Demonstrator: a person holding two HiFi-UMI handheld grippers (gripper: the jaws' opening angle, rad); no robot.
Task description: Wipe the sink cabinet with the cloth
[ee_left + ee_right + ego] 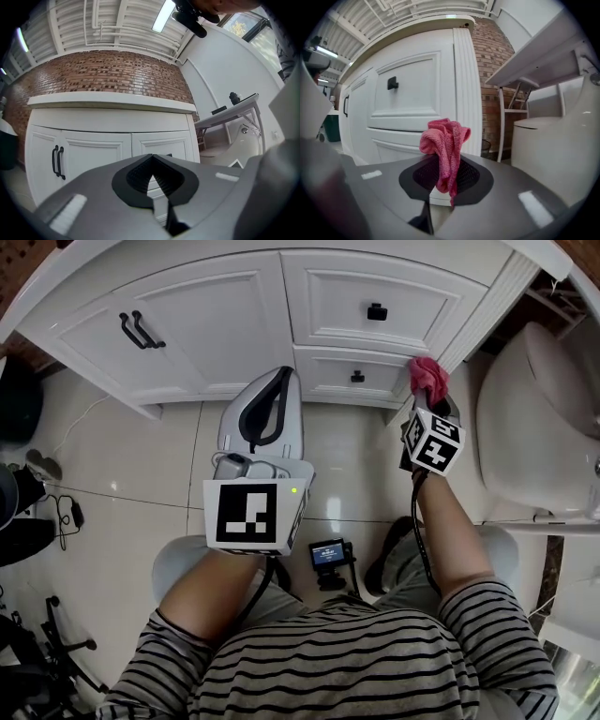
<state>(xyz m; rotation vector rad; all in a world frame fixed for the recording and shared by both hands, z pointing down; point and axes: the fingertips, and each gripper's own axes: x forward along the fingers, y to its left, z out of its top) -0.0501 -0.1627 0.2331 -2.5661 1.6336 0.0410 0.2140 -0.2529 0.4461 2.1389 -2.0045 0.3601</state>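
Two claws face the white sink cabinet [216,315] over pale tiles [122,484]: left claw [151,158] closed empty, right claw [449,165] pinching cloth [445,138].

Bright, even indoor light from a ceiling strip lamp [164,15]. Soft glare on glossy floor tiles [122,488]. Strong fisheye bending, dark rounded corners, slightly soft foreground.

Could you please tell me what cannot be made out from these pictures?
1. Whether the cloth touches the cabinet: in the head view the cloth itself covers the contact spot.
2. The sink: it lies beyond the head view's top edge, and both gripper views look up from below the countertop.
3. The small dark device: head view, too small to identify.
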